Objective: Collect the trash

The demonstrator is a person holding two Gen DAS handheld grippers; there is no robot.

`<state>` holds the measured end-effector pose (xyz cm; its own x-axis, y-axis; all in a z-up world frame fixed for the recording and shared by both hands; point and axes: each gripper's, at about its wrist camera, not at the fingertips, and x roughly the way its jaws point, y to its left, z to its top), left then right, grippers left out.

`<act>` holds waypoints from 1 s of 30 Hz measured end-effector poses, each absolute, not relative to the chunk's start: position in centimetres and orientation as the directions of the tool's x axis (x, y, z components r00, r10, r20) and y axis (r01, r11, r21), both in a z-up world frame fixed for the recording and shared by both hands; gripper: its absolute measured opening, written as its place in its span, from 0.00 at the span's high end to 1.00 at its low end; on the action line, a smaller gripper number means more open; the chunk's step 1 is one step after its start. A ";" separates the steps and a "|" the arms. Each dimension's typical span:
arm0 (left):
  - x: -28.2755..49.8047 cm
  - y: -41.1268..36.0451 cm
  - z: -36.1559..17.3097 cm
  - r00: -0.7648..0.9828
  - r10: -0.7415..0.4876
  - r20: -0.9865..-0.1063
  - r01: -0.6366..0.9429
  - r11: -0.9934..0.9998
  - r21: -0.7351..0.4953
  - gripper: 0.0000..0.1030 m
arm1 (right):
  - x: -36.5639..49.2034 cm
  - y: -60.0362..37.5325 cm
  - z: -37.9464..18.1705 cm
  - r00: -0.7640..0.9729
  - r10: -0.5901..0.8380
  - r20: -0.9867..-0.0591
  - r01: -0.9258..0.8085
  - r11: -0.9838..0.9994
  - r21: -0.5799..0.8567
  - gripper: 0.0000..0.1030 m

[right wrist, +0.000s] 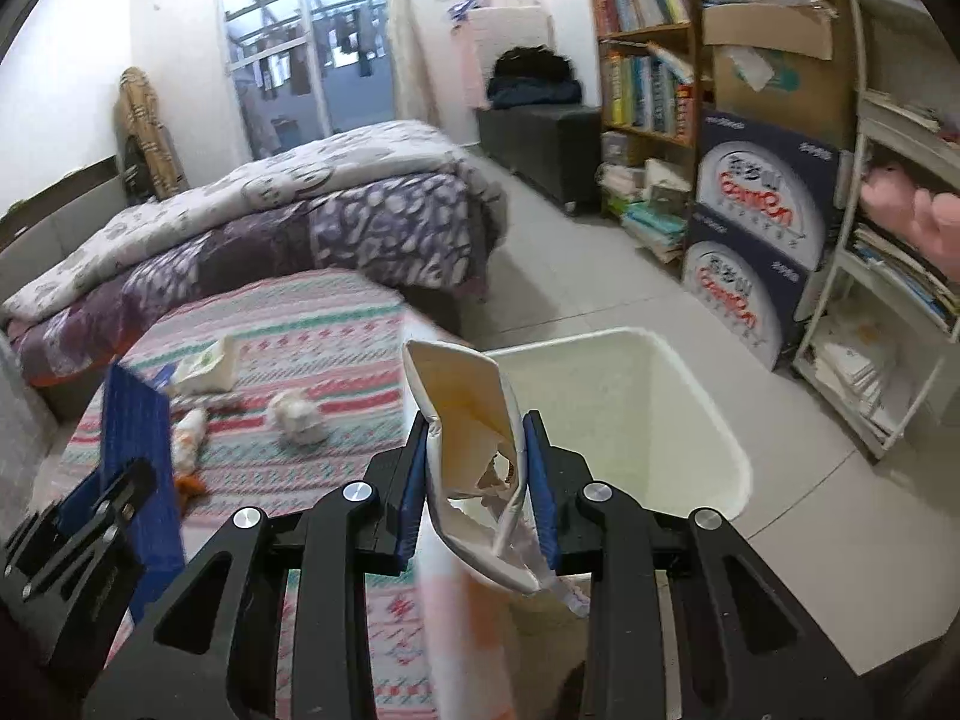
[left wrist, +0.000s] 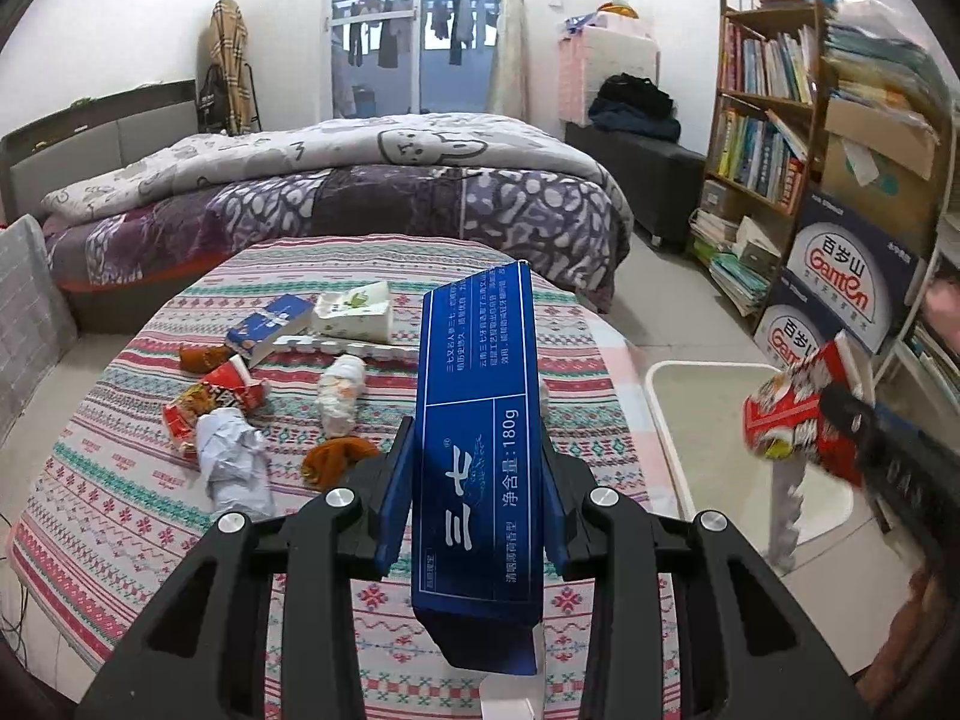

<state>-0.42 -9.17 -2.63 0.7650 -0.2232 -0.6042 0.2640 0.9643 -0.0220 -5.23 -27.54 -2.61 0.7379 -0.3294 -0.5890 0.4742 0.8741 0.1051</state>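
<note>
Left claw (left wrist: 474,480) gripping blue box (left wrist: 474,420), bin (right wrist: 630,408) nearby

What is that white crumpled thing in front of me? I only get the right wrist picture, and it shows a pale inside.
Observer: The left wrist view shows its outside: the crushed carton pinched in the right gripper is printed red.
Operator: And the blue slab at my left edge?
Observer: A long blue box with white lettering, clamped in the left gripper.
Operator: Is there anything left to pick up?
Observer: Yes, the table also holds crumpled white paper and a red wrapper.
</note>
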 end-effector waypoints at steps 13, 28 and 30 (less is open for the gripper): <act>0.2 -14.2 -3.0 0.701 -0.328 -0.633 0.385 0.921 -0.051 0.65 | -8.7 -39.5 -3.3 0.689 -0.342 -0.638 0.678 0.614 0.404 0.22; 1.7 -19.3 -2.1 0.614 -0.432 -0.661 0.502 0.859 -0.095 0.65 | -13.0 -43.8 -3.7 0.661 -0.348 -0.665 0.742 0.435 0.510 0.15; 2.2 -18.3 -2.2 0.623 -0.413 -0.664 0.485 0.870 -0.085 0.65 | -12.8 -43.8 -3.6 0.671 -0.334 -0.662 0.732 0.442 0.519 0.15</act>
<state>2.16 -18.33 -2.22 0.6233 -0.4129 -0.6641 0.4854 0.8701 -0.0855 -12.82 -43.80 -3.56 0.6710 -0.3337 -0.6621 0.7318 0.4421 0.5187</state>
